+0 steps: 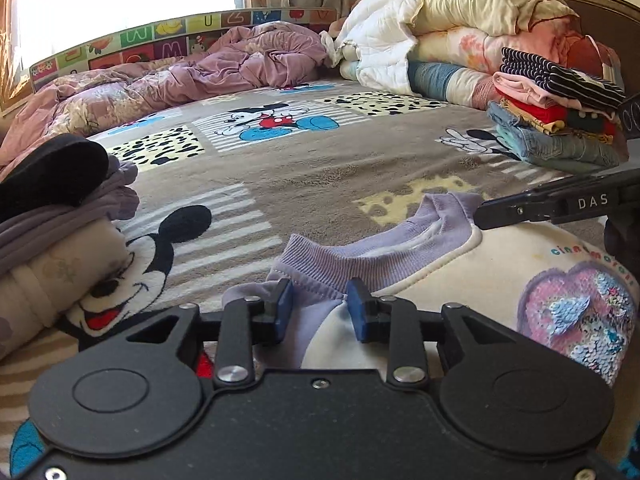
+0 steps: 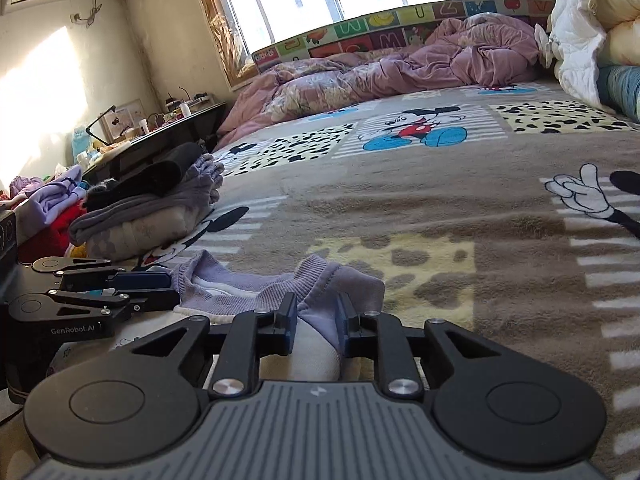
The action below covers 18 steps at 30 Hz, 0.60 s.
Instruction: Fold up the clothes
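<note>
A cream sweatshirt (image 1: 500, 276) with a lilac ribbed collar and a sequin heart lies flat on the Mickey Mouse blanket (image 1: 312, 168). My left gripper (image 1: 320, 310) straddles its left shoulder seam beside the collar, jaws apart with cloth between the blue pads. My right gripper (image 2: 316, 322) straddles the right shoulder (image 2: 340, 284) the same way, jaws apart around a fold of cloth. The right gripper shows in the left wrist view (image 1: 520, 214), and the left gripper shows in the right wrist view (image 2: 156, 290).
A stack of folded clothes (image 1: 560, 120) sits at the right, below piled quilts (image 1: 460, 28). Another folded pile (image 1: 52, 216) lies at the left. A crumpled pink duvet (image 1: 192, 76) runs along the far edge. A cluttered dark table (image 2: 160, 136) stands beside the bed.
</note>
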Motion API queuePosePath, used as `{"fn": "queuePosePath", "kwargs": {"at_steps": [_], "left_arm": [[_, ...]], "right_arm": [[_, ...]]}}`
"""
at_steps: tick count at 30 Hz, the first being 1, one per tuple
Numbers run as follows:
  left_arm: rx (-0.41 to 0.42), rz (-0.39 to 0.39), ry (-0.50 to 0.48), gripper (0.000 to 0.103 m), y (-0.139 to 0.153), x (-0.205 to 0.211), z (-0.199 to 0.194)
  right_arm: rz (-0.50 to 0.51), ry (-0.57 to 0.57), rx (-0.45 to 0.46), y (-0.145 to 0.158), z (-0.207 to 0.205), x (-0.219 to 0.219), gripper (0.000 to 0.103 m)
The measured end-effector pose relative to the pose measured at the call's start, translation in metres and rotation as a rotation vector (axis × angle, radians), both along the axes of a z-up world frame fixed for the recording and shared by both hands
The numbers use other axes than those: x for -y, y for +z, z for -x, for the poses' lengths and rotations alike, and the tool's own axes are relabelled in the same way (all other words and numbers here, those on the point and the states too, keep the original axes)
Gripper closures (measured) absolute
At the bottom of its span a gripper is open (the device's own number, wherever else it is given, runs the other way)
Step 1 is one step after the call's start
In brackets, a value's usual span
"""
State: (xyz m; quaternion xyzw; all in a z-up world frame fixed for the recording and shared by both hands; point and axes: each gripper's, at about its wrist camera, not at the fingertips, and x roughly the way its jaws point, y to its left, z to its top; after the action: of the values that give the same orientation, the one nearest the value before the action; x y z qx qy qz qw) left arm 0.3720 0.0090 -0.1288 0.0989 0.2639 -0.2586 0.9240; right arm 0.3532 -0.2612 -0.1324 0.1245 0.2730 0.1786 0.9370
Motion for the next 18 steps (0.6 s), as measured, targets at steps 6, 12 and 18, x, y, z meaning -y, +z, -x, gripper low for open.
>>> {"fn": "queuePosePath", "kwargs": {"at_steps": [6, 12, 18], "left_arm": [[0.044, 0.03, -0.009, 0.068, 0.018, -0.009, 0.014], [0.064, 0.027, -0.156, 0.057, 0.038, -0.016, 0.048], [-0.019, -0.032, -0.245, 0.057, 0.015, -0.004, 0.054]], "right_arm": [[-0.008, -0.015, 0.013, 0.005, 0.009, 0.004, 0.072], [0.086, 0.103, 0.093, 0.033, 0.052, -0.011, 0.072], [0.161, 0.193, 0.071, 0.026, 0.074, -0.031, 0.071]]}}
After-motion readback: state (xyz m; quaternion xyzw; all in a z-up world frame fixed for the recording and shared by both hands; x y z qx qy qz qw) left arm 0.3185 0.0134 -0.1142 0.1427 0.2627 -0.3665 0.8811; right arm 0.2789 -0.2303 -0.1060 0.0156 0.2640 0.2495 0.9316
